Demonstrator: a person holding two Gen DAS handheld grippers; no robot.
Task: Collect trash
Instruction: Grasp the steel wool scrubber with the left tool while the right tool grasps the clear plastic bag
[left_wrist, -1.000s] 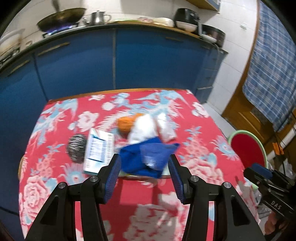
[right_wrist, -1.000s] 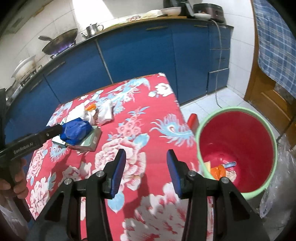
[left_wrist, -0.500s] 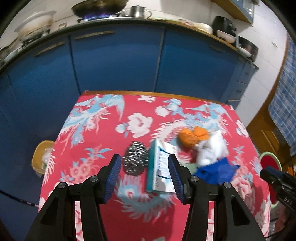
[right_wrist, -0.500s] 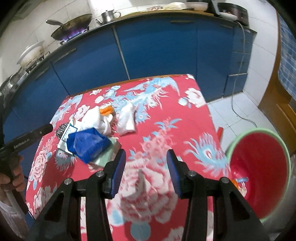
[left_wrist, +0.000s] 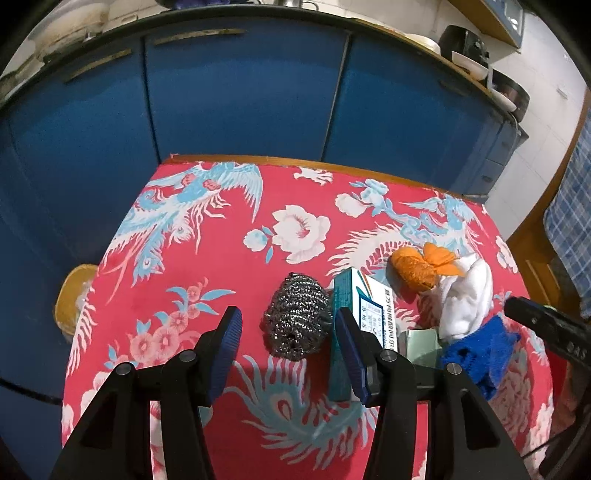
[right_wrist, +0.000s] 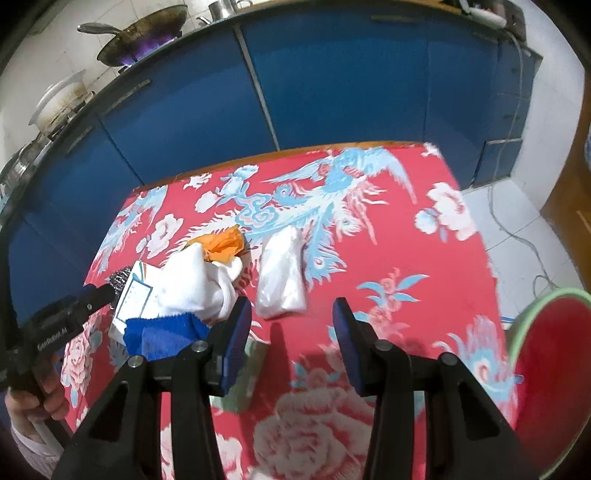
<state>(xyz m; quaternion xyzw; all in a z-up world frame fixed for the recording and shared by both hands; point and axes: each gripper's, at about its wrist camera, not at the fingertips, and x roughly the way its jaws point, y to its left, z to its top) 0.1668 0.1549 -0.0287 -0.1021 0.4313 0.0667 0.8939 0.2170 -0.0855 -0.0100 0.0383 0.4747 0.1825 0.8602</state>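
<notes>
Trash lies clustered on the red floral bench: a steel scourer, a small box, an orange wrapper, a white cloth, a blue rag and a clear bag. The left claw stands half open and empty, straddling the scourer without touching it. The right claw, also half open and empty, hovers just short of the clear bag, with the red bin at the right edge.

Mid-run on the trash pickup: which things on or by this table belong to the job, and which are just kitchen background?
Job items:
- steel wool scrubber ball
- teal and white cardboard box
- crumpled orange wrapper
- white cloth
- blue cloth
- clear plastic bag
- red bucket with green rim

Background:
- blue cabinets
- wok on lit burner
- checked blue towel
</notes>
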